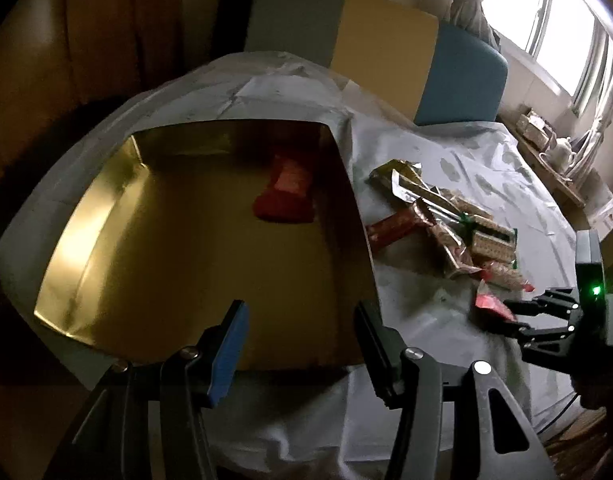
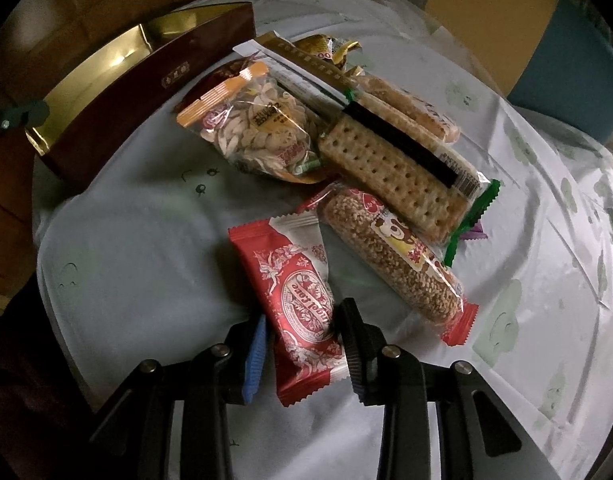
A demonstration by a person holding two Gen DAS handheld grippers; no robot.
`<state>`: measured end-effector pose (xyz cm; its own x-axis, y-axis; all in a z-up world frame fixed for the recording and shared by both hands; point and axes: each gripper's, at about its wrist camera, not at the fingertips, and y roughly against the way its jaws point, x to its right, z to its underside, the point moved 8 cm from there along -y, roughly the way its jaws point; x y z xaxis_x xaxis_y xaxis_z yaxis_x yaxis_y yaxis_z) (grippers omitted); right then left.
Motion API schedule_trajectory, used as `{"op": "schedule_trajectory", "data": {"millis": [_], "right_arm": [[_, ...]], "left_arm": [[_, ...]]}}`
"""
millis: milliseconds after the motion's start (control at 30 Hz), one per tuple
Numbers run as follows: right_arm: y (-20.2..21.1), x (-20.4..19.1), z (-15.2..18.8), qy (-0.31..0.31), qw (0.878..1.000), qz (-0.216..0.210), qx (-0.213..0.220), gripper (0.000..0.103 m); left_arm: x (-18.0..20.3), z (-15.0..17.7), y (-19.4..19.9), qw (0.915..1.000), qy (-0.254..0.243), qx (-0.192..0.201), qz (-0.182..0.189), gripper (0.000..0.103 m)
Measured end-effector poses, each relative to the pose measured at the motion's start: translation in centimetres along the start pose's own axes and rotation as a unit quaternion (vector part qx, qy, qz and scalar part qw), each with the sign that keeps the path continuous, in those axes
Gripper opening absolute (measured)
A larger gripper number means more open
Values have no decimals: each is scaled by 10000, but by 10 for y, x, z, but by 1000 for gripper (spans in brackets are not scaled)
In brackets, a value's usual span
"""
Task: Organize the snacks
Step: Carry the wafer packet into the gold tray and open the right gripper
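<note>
Your right gripper (image 2: 302, 344) straddles the red packet (image 2: 302, 300), which lies on the tablecloth (image 2: 146, 248). The blue pad (image 2: 255, 354) stands just left of the wrapper and the black finger (image 2: 356, 348) meets its right edge. Whether the jaws actually pinch it cannot be told from this angle. From the packet, the sesame bar (image 2: 390, 254) lies at 1 o'clock, the cracker pack (image 2: 398, 178) beyond it, and the nut bag (image 2: 258, 128) at 12 o'clock. The box (image 2: 146, 84) sits at 10 o'clock, well apart.

Your left gripper (image 1: 300, 344) hangs wide open and empty over the near rim of the box (image 1: 86, 220). One red snack (image 1: 284, 194) lies inside it, at 12 o'clock from the fingers.
</note>
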<state>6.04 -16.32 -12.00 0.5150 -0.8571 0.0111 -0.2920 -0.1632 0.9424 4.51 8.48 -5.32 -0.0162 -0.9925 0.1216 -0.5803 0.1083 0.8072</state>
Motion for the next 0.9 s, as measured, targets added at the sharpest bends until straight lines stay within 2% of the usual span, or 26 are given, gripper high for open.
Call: {"op": "schedule_trajectory", "data": {"millis": [333,500,633,767,900], "right_arm": [[2,-19,-2,25,9987,430,-289,30],[11,-39,-4,-258,9993,208,-196,29],[26,-53,-7,-624,9980,-49,77,29],[50,-74,-23,-868,9938,-522,466,29],[64,-93,-47,-918,9899,-786,741,29]], "left_arm": [[-17,1,13,9997,162,160,-122,56],[-26,2,15,9994,233,212,-164,56],[-31,4,13,9992,301,174,-171,56],[-34,4,12,9991,351,159,-171,56],[-36,5,13,9991,343,185,-194,56]]}}
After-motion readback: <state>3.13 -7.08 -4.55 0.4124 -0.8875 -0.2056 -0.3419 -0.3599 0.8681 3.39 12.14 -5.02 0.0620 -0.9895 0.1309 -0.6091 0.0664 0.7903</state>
